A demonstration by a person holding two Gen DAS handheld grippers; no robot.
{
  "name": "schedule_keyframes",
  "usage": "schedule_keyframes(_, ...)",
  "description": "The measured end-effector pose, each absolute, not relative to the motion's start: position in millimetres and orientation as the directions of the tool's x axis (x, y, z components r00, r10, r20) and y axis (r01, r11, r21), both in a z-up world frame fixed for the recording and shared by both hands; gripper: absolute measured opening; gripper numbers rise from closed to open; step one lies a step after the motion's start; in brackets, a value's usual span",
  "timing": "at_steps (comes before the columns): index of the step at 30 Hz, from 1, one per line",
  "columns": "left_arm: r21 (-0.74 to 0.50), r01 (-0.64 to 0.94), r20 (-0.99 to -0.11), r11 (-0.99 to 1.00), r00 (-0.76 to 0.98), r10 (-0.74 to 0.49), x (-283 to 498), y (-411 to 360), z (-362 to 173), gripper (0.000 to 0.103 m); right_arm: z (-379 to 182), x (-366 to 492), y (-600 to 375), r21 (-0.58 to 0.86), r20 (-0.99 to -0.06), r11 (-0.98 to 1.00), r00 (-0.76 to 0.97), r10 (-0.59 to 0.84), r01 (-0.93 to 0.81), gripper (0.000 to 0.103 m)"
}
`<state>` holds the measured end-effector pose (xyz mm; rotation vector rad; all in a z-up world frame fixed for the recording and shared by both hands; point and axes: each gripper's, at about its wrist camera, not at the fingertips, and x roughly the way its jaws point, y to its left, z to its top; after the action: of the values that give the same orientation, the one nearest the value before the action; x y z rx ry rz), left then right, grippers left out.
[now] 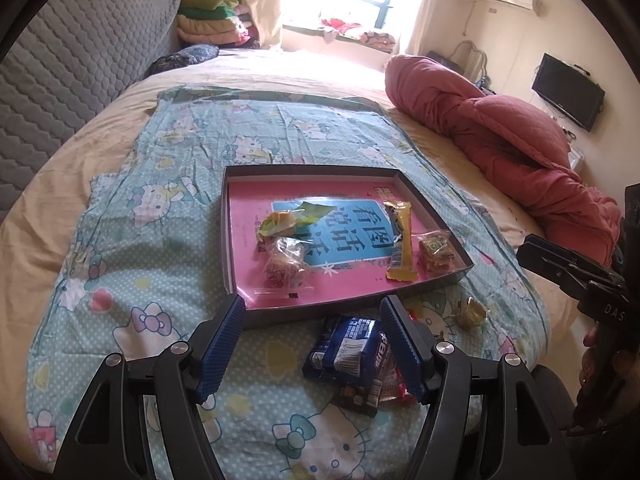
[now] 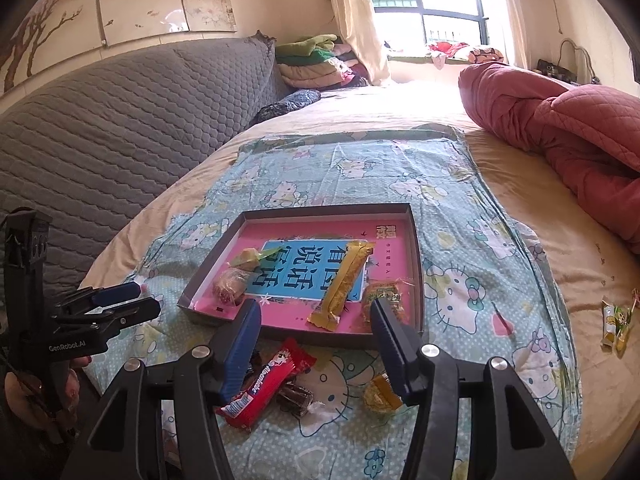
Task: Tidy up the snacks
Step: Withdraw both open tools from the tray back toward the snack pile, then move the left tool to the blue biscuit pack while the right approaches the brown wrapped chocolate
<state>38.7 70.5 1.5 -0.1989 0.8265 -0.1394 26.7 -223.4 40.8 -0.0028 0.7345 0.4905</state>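
A shallow box lid with a pink and blue inside (image 1: pixel 424 208) (image 2: pixel 416 264) lies on a Hello Kitty cloth on the bed. It holds a long yellow bar (image 1: pixel 402 242) (image 2: pixel 346 282), a green-yellow candy (image 1: pixel 280 222), a clear-wrapped red sweet (image 1: pixel 286 266) and a small green-brown packet (image 1: pixel 436 254) (image 2: pixel 384 298). In front of the lid lie a blue packet (image 1: pixel 346 350), a red packet (image 2: pixel 268 386), a dark brown sweet (image 2: pixel 296 398) and a yellow sweet (image 2: pixel 380 394) (image 1: pixel 472 312). My left gripper (image 1: pixel 312 346) is open above the blue packet. My right gripper (image 2: pixel 316 350) is open above the loose snacks.
A rolled pink quilt (image 1: pixel 516 132) (image 2: pixel 560 116) lies on the right of the bed. A grey quilted headboard (image 2: pixel 120 120) runs along the left. Two more snack packets (image 2: pixel 616 324) lie on the bare sheet at far right. Folded blankets (image 1: pixel 212 20) are stacked at the back.
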Motion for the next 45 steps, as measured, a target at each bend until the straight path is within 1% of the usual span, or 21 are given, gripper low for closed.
schedule_keyframes(7, -0.223, 0.046, -0.724, 0.974, 0.662, -0.197, 31.0, 69.0, 0.4, 0.072, 33.3, 17.3, -215.9, 0.162, -0.659, 0.873, 0.608, 0.443, -0.460, 0.056)
schedule_keyframes(18, -0.217, 0.072, -0.742, 0.974, 0.635, -0.213, 22.3, 58.6, -4.4, 0.072, 24.4, 5.2, -204.7, 0.117, -0.689, 0.854, 0.578, 0.437, -0.507, 0.056)
schedule_keyframes(27, -0.241, 0.088, -0.758, 0.967, 0.605, -0.244, 21.5, 52.4, -11.6, 0.072, 17.6, -1.2, -206.1, 0.097, -0.712, 0.845, 0.556, 0.429, -0.527, 0.056)
schedule_keyframes(37, -0.252, 0.109, -0.782, 0.961, 0.562, -0.269, 25.3, 43.9, -25.6, 0.072, -2.5, -2.9, -201.6, 0.072, -0.764, 0.833, 0.506, 0.400, -0.549, 0.056)
schedule_keyframes(41, -0.290, 0.102, -0.790, 0.951, 0.536, -0.299, 28.4, 44.8, -33.8, 0.072, -11.1, -2.2, -198.8, 0.066, -0.781, 0.828, 0.488, 0.390, -0.557, 0.056)
schedule_keyframes(45, -0.299, 0.093, -0.795, 0.950, 0.526, -0.302, 29.4, 46.1, -38.2, 0.072, -21.3, -2.1, -195.6, 0.054, -0.800, 0.824, 0.469, 0.374, -0.564, 0.056)
